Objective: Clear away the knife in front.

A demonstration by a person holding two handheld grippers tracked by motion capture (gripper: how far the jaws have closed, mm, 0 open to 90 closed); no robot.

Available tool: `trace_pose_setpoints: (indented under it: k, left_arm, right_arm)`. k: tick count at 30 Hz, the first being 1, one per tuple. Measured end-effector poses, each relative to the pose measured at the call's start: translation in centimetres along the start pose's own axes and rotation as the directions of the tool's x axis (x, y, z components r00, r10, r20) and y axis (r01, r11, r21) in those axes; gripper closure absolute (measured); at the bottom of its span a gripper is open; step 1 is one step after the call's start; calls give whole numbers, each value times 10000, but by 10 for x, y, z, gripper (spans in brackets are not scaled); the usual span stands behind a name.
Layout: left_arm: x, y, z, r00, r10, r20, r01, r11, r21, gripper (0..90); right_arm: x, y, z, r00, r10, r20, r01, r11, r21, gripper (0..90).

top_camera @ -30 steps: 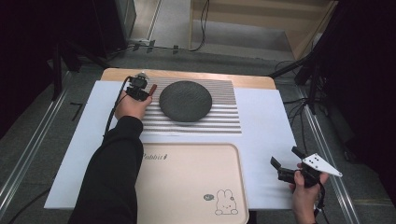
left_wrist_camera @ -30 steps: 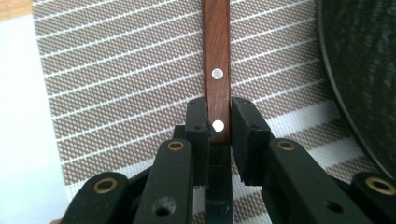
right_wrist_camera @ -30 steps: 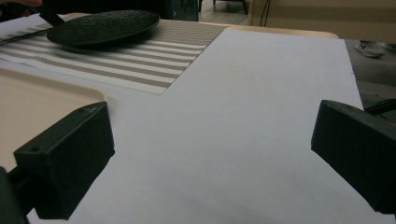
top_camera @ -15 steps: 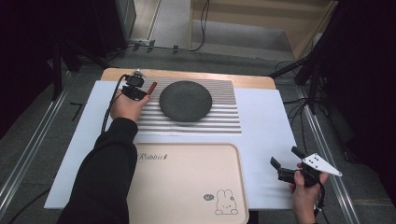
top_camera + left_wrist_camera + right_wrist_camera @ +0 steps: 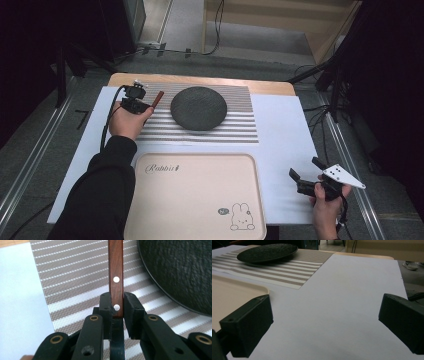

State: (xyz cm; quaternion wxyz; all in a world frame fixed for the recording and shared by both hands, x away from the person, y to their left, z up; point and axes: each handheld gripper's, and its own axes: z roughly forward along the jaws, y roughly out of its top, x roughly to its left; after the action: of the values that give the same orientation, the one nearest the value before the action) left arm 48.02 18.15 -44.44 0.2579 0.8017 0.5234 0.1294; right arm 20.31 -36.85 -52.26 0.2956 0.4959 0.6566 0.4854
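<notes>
— So, what has the left tool (image 5: 117, 312) got?
— Its jaws are closed on a brown wooden handle (image 5: 115, 272) with two metal rivets, above the striped mat (image 5: 200, 127), just left of the dark plate (image 5: 198, 108).
— And the right tool (image 5: 311, 176)?
— Spread wide, holding nothing, low over the white sheet (image 5: 342, 302) near the table's right edge, beside the beige tray (image 5: 195, 200) with the rabbit drawing.

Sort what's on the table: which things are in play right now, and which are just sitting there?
In play:
- left tool, shut on the wooden handle
- striped mat beneath it

Sitting idle:
- dark plate
- rabbit tray
- right tool, open over the white sheet
</notes>
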Motion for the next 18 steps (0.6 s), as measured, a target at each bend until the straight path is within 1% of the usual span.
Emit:
trace_pose_setpoints:
  k: [3, 4, 5, 9, 10, 11, 15, 16, 18]
  left_arm:
    - [-1, -7, -4, 9998, -98, 170, 100, 9999, -81, 772]
    - [-1, -10, -6, 9997, -68, 246, 71, 9999, -103, 772]
    - [-3, -14, -9, 9997, 48, 229, -45, 9999, -110, 771]
    - [-6, -19, -14, 9994, 204, 273, -200, 9997, -147, 772]
    - [-7, -21, -17, 9990, 312, 333, -305, 9993, -202, 772]
    - [-7, -21, -17, 9990, 312, 333, -305, 9993, -202, 772]
    - [-12, -25, -23, 9975, 567, 433, -556, 9981, -246, 772]
    - [-14, -26, -26, 9966, 616, 548, -602, 9978, -269, 771]
    - [-15, -27, -27, 9960, 667, 593, -651, 9975, -292, 772]
  right_arm:
    - [0, 0, 0, 10000, 30, 15, -30, 10000, 2, 0]
    - [0, 0, 0, 10000, 29, 13, -29, 10000, 2, 0]
    - [0, 0, 0, 10000, 3, 2, -3, 10000, -8, 0]
    - [0, 0, 0, 10000, 2, -7, -2, 10000, -10, 0]
    - [0, 0, 0, 10000, 5, -14, -5, 10000, -9, 0]
    - [0, 0, 0, 10000, 5, -14, -5, 10000, -9, 0]
    - [0, 0, 0, 10000, 1, -2, -1, 10000, 18, 0]
    - [0, 0, 0, 10000, -12, 4, 12, 10000, 21, 0]
    - [0, 0, 0, 10000, -5, 7, 5, 10000, 15, 0]
